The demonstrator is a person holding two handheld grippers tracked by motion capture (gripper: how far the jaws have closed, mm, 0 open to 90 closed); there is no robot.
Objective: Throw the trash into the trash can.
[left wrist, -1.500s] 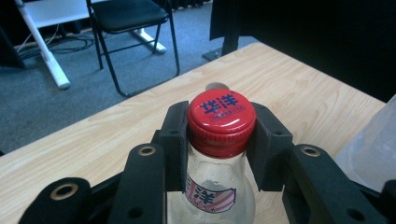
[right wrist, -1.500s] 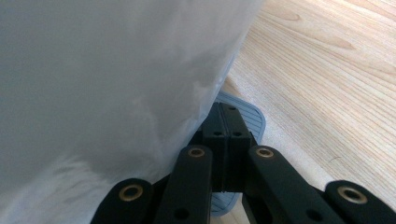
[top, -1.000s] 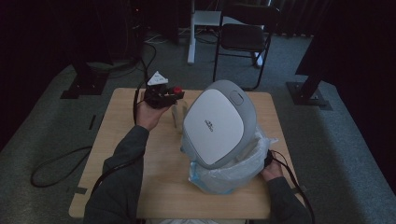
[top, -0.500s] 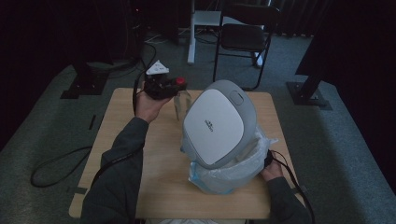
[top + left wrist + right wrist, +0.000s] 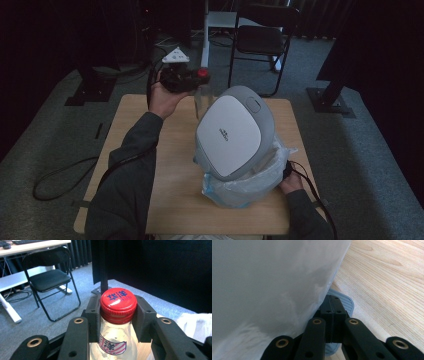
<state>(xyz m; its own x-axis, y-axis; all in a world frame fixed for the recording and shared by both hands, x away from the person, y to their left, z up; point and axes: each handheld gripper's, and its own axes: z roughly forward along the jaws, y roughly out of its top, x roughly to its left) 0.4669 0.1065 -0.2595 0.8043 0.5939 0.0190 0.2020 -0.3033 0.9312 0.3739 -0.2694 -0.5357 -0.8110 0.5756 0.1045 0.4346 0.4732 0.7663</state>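
Observation:
A clear glass bottle (image 5: 202, 97) with a red cap (image 5: 118, 300) hangs above the table's far left part, beside the bin. My left gripper (image 5: 186, 80) is shut on its neck just under the cap, one pad (image 5: 143, 315) on each side. A grey pedal bin (image 5: 235, 130) stands mid-table with its white lid raised and a plastic liner bag (image 5: 250, 180) bulging at its rim. My right gripper (image 5: 334, 305) is shut, its jaws together, tips resting on the bin's grey-blue pedal (image 5: 347, 303) under the bag (image 5: 274, 277). In the high view it sits low at the bin's right (image 5: 289, 169), mostly hidden.
The wooden table (image 5: 170, 195) has bare room left of the bin and in front of it. A black folding chair (image 5: 262, 40) and a white desk leg (image 5: 204, 35) stand behind the table. Cables trail over the carpet at the left (image 5: 60, 175).
My left hand has risen with the bottle and drifted toward the table's far edge. The right hand and the raised bin lid have stayed as they were.

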